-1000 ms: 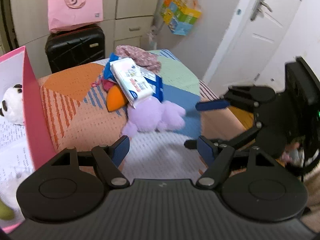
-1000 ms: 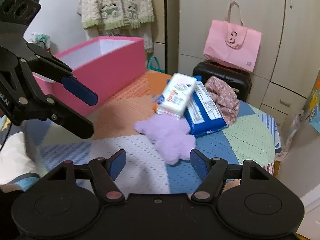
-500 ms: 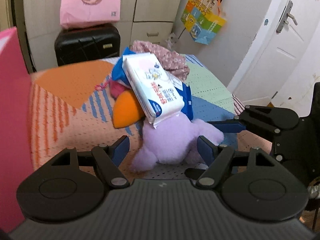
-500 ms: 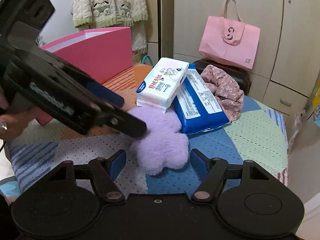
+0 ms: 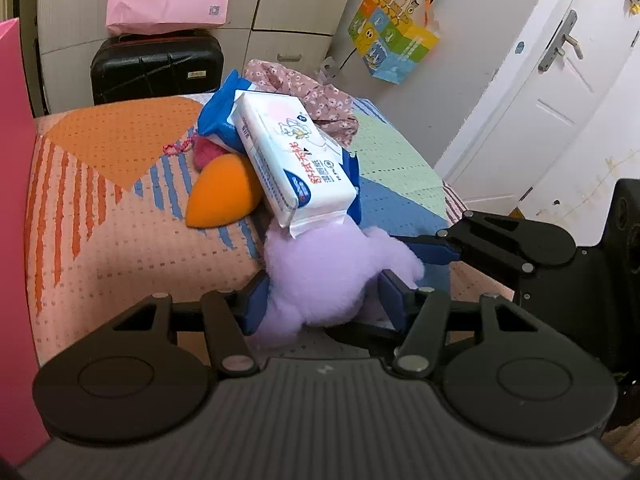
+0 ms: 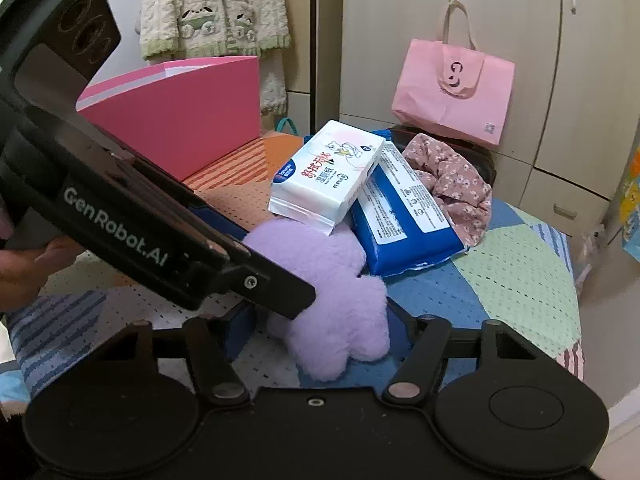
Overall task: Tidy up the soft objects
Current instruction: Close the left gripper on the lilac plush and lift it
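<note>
- Left wrist view: the purple plush toy [image 5: 324, 276] lies on the bed [image 5: 120, 240] between the blue pads of the left claw [image 5: 320, 300], whose jaws have just been closing and now press its fur on both sides.
- The right claw [image 6: 316, 330] straddles the same toy's lobed edge [image 6: 344, 312]; its jaws have just been narrowing, and whether they press it cannot be told.
- Just beyond both claws, a white tissue pack [image 5: 288, 164] rests on the toy, with a blue pack [image 6: 404, 220] and an orange cushion [image 5: 220, 196] beside it.
- A pink box [image 6: 180, 120] stands farther off, left of the right claw.
</note>
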`<act>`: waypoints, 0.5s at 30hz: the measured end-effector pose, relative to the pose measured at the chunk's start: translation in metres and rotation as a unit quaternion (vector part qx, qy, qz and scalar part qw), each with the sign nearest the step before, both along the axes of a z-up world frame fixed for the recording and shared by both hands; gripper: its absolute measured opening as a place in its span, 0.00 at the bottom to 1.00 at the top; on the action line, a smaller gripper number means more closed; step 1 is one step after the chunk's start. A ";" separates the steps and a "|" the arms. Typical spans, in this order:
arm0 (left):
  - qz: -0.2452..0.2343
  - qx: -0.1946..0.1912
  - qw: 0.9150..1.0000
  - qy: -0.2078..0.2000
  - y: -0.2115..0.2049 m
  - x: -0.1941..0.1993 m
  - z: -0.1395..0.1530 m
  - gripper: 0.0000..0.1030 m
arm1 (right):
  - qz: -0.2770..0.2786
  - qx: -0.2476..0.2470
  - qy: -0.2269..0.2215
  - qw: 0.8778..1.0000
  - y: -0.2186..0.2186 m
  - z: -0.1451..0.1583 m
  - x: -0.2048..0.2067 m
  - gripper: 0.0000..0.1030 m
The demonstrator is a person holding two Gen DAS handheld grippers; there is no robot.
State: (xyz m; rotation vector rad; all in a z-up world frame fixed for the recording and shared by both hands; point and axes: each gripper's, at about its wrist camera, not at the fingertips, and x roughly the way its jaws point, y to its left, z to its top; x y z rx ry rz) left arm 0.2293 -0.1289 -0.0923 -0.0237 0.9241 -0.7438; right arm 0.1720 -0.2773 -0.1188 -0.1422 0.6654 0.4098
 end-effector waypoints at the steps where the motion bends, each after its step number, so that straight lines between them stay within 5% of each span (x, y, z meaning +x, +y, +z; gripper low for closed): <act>1: 0.000 -0.002 1.000 0.002 0.001 -0.001 0.000 0.55 | -0.002 0.001 0.000 1.000 0.000 0.000 -0.002 0.66; 15: 0.007 0.008 1.000 0.016 0.012 -0.036 0.005 0.55 | -0.007 0.006 0.012 1.000 0.008 0.004 -0.033 0.54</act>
